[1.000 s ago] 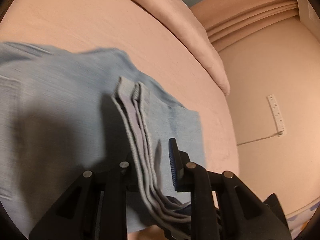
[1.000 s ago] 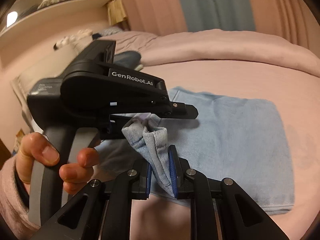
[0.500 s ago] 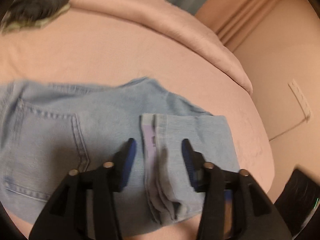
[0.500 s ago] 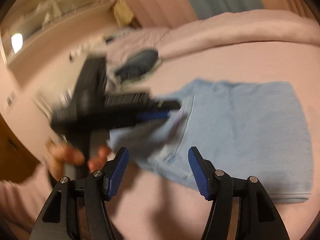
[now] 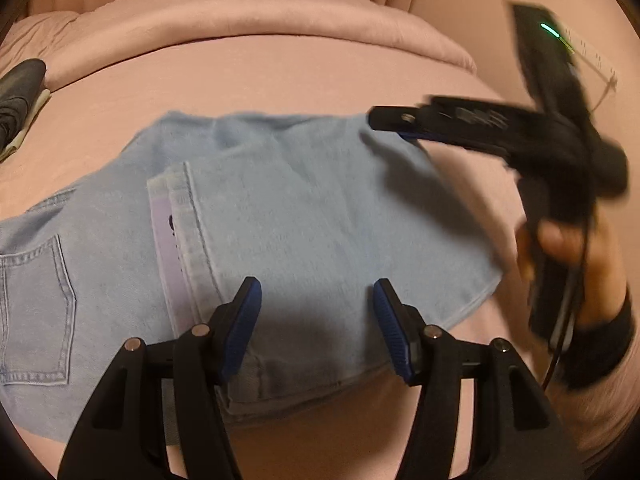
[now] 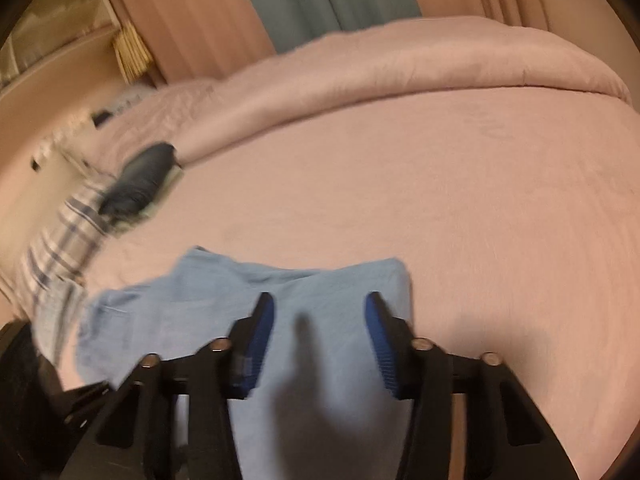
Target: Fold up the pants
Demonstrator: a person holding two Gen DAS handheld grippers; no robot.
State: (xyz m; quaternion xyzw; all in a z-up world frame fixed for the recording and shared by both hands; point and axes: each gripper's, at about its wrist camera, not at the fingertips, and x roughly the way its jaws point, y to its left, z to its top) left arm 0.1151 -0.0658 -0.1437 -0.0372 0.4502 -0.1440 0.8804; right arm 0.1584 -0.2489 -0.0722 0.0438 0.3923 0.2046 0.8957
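Observation:
Light blue denim pants lie folded flat on the pink bed, the leg hems laid over the seat beside a back pocket. My left gripper is open and empty, just above the near edge of the fold. My right gripper is open and empty above the right part of the pants. In the left wrist view the right gripper shows blurred, over the pants' far right corner, held by a hand.
The pink bed sheet spreads beyond the pants, with a rolled duvet at the back. A dark folded garment and a plaid cloth lie at the left. Curtains hang behind.
Both grippers have opened and let go of the pant hems, which now lie flat on the folded pants. The right gripper has swung away to the right side.

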